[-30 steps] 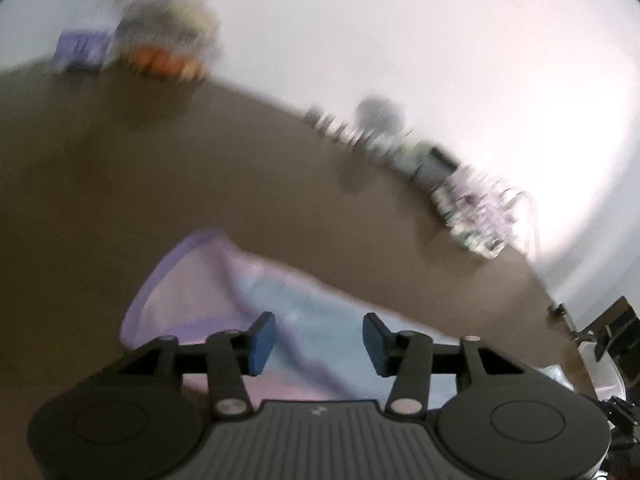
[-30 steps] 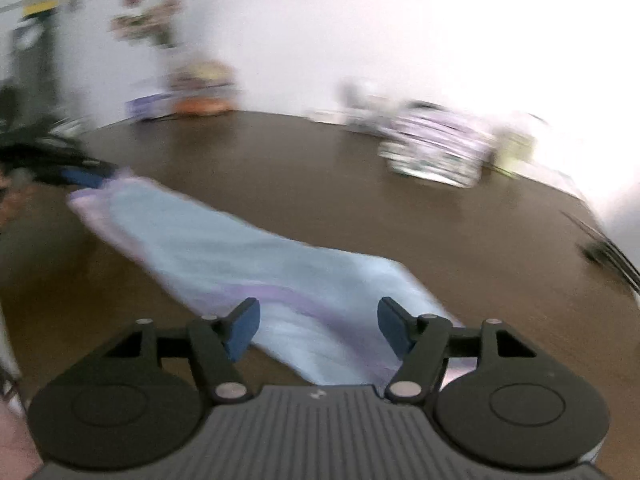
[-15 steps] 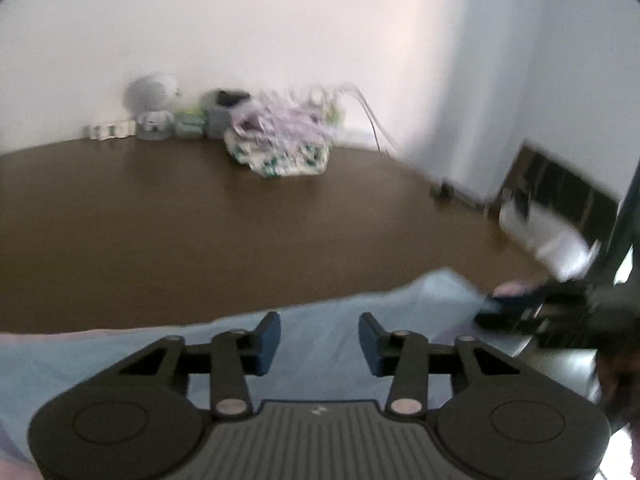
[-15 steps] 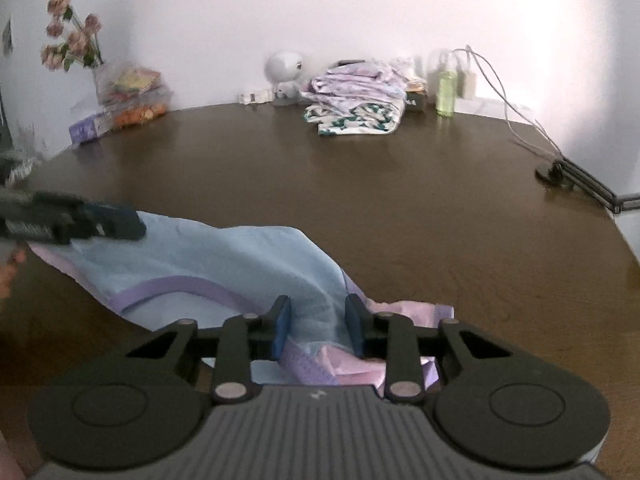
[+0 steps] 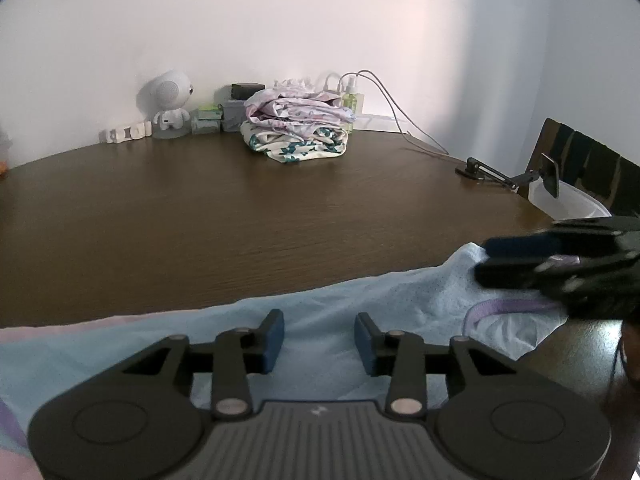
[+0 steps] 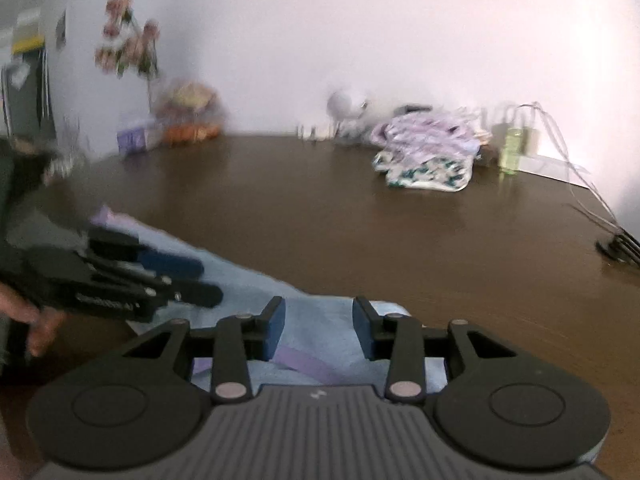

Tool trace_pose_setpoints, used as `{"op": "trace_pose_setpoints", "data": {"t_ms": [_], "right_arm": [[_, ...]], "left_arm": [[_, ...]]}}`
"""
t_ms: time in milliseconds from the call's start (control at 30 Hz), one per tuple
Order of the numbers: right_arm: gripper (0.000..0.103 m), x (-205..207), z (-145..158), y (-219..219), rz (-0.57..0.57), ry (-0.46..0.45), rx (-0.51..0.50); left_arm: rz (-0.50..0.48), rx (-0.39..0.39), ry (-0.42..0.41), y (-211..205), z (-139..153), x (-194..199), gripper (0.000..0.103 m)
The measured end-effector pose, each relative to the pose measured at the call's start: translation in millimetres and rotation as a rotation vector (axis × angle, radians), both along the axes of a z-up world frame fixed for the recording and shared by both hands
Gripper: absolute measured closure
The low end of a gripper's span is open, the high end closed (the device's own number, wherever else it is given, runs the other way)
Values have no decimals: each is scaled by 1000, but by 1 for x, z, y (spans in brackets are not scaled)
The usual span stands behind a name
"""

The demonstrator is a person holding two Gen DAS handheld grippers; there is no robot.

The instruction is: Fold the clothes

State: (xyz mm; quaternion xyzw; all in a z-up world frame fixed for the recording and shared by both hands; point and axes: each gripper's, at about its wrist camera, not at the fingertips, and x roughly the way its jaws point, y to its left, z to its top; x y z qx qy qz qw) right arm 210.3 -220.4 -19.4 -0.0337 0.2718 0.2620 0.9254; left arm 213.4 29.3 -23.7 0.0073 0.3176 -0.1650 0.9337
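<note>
**Entry: light-blue garment, both claws over it**

- Item: blue garment (image 5: 360, 308) with lilac trim, lying spread along the near edge of the brown table (image 5: 240, 208). It fills 5 to 8 o'clock in my left view and runs on to 3 o'clock; whether it is already folded over once, I cannot tell.
- Left claw (image 5: 319, 342): fingers spread, nothing between them, cloth underneath. I cannot tell whether the tips touch it.
- Right claw (image 6: 319, 328): fingers spread over cloth and a lilac band (image 6: 304, 360); nothing pinched. In my left view it shows blurred at 3 o'clock, over the garment's end.
- Also present: a heap of patterned clothes (image 5: 298, 132) at 12 o'clock by the wall, a white toy robot (image 5: 170, 100) at 11 o'clock, a phone stand (image 5: 516, 174) at 2 o'clock.

Risks, in my judgement:
- Thin cloth: closing the claws may catch one layer only, or two, and the fold comes out skewed.
- Pinching the lilac band alone could drag the fabric into a bunch.
- The cloth lies close to the near edge; an uneven pull may slide it off the table.
- The right view is blurred, so I may misplace that grip.
</note>
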Motion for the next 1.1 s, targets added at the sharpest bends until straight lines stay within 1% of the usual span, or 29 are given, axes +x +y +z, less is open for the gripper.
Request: {"op": "trace_pose_setpoints", "data": {"t_ms": [233,333,433,500,533,567,600,633,667,700,733,767,800,867,967,1000,1100], "right_arm": [[66,6,-16,-16,-91,28,-86],[63,1,-17,-48,-141,39,-53],[63,-1,-24,-52,-140,55,-82],[61,0,-25,-51,-137,49,-87],[60,0,-24,-52,-139,50,-66],[59,0,-22,-54,-141,52,-42],[55,-2,-17,-58,-143,52,-2],[44,-5,-12,-64,-145,52,39],[36,-8,-6,-71,-160,49,65],[20,-10,-1,-77,-177,47,91],[10,-13,2,-85,-192,58,115],[7,-15,4,-92,-208,71,140],[2,-17,7,-99,-224,84,165],[0,-20,8,-114,-251,122,224],[0,-18,1,-130,-265,226,343],[0,-16,-2,-133,-263,256,379],[0,-12,-8,-132,-258,298,391]], "left_arm": [[9,-18,-3,2,-1,-2,65],[9,-15,-6,1,-2,-2,63],[8,-14,-6,0,-2,-3,60],[8,-10,-8,-2,-2,-3,58],[3,-10,-7,-3,-2,-3,56],[-2,-12,0,-3,-1,-3,49],[-7,-15,9,-3,1,-2,43],[-4,-20,10,-3,4,-2,40],[-2,-29,-4,-1,9,-4,32],[0,-38,-24,0,14,-7,21],[5,-46,-42,2,20,-10,14],[10,-56,-53,3,25,-14,4],[15,-69,-62,4,30,-17,0],[12,-117,-51,7,36,-22,0],[-3,-194,-3,9,39,-25,0],[-8,-203,6,7,39,-26,0],[-23,-178,13,-1,39,-25,0]]}}
